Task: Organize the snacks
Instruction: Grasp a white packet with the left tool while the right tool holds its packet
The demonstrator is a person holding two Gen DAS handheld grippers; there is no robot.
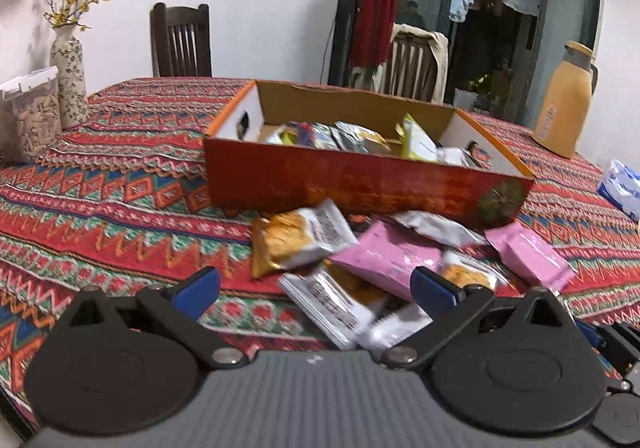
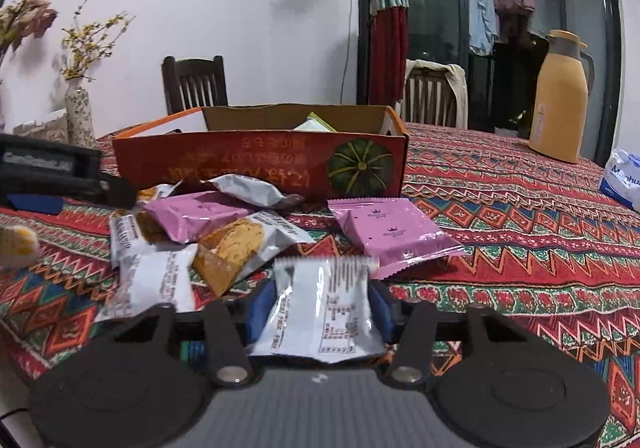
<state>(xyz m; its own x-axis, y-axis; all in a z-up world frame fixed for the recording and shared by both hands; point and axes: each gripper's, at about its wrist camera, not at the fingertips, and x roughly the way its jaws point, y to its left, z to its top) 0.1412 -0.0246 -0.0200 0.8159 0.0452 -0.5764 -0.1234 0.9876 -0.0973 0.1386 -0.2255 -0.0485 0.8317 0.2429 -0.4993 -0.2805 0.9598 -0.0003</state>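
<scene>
At the bottom centre of the right wrist view, the right gripper pinches a white snack packet between its blue pads, the packet standing upright with its printed back facing the camera. Just above and left of it lies the loose pile of snack packets on the patterned tablecloth, with a pink packet to the upper right. Behind them, mid-frame, stands the orange cardboard box. Low in the left wrist view, the left gripper is spread wide and empty, the pile's nearest packets lying between and just above its fingertips.
</scene>
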